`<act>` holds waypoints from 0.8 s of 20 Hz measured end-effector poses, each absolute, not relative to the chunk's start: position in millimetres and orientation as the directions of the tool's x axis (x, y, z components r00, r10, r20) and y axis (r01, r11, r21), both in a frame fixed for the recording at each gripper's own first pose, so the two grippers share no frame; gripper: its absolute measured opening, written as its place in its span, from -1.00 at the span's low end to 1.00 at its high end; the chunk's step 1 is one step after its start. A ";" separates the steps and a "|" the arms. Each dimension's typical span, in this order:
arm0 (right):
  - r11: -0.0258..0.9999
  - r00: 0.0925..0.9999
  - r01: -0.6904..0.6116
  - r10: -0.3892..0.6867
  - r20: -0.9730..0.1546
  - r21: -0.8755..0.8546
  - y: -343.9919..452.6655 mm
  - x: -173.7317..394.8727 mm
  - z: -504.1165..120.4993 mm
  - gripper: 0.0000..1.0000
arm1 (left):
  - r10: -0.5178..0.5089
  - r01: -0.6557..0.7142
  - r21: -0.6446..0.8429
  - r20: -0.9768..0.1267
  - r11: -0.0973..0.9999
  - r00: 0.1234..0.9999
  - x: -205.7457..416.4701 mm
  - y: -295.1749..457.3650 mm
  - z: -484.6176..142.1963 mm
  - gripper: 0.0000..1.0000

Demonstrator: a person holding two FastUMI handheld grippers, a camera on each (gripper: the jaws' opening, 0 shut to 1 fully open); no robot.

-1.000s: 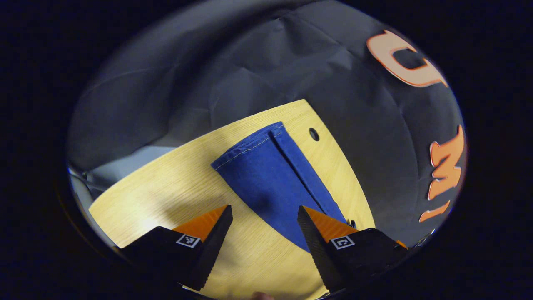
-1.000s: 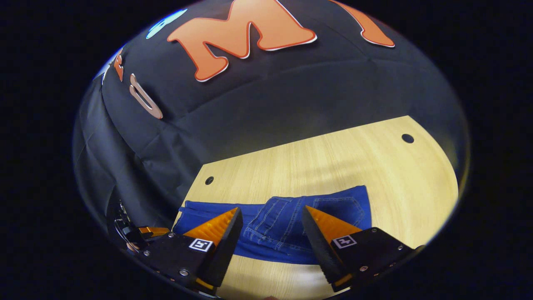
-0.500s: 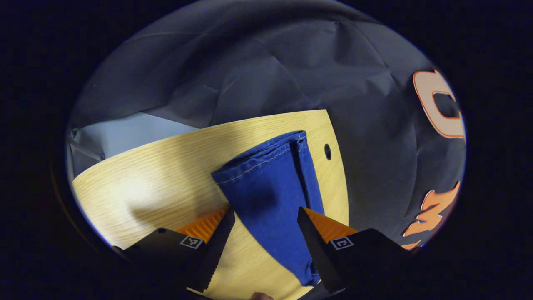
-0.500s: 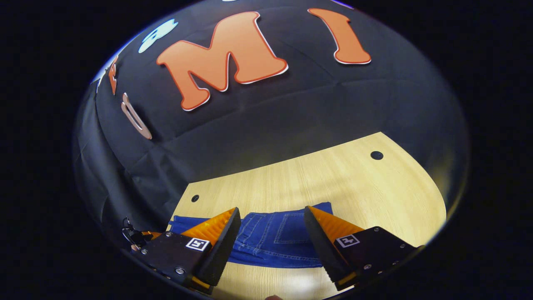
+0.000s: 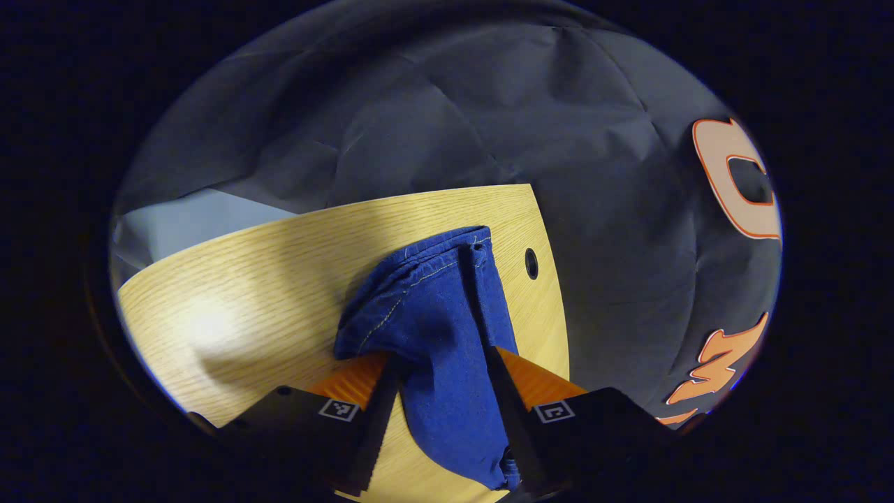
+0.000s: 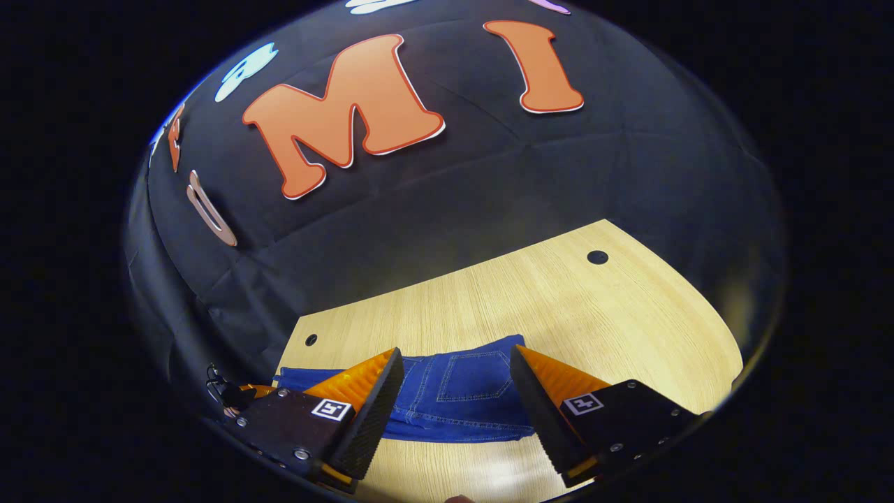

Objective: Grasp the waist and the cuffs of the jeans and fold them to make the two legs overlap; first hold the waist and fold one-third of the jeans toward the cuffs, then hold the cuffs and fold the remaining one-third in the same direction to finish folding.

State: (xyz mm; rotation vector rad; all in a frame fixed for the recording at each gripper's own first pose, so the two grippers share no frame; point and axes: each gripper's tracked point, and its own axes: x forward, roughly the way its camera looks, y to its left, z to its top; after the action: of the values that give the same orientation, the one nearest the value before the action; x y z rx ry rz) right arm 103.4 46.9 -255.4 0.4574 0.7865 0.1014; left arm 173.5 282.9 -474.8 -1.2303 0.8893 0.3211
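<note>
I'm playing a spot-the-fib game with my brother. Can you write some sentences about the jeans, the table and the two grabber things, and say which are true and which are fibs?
1. The jeans are blue. True.
2. The left gripper has its jaws around the jeans leg, and the cloth bunches up between them. True.
3. The right gripper is squeezing the jeans tightly. False: its jaws stand wide apart, with the waist and back pocket showing between them.
4. The table is light wood with small round holes. True.
5. The jeans hang over the table's far edge, near the booth wall. False: bare wood lies between them and that edge.
</note>
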 end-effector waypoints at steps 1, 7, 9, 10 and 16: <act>0.898 0.707 0.083 0.252 -0.661 0.432 45.9 100.6 -255.1 0.89 | -0.239 -0.655 -0.679 -0.732 0.330 0.638 174.7 283.2 -478.8 0.19; 0.900 0.685 0.124 0.226 -0.692 0.417 34.2 80.0 -265.9 0.90 | -0.181 -0.646 -0.700 -0.708 0.304 0.683 176.5 278.7 -482.0 -0.87; 0.897 0.687 0.126 0.229 -0.690 0.423 30.5 80.5 -265.4 0.89 | -0.160 -0.602 -0.730 -0.669 0.322 0.726 176.5 281.2 -456.7 -0.87; 0.893 0.691 0.125 0.235 -0.684 0.432 28.8 83.6 -265.7 0.89 | -0.152 -0.579 -0.737 -0.654 0.348 0.741 173.8 281.8 -442.7 -0.87; 0.868 0.701 0.072 0.307 -0.644 0.492 25.4 98.1 -261.3 0.90 | -0.123 -0.420 -0.751 -0.546 0.509 0.829 177.8 250.3 -348.0 -0.87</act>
State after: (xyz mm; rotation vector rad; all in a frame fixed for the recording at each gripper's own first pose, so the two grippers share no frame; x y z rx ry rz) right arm 98.1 25.4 -261.3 0.5169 0.7919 0.1376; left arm 177.8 250.3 -348.0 -1.0361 0.5920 0.1918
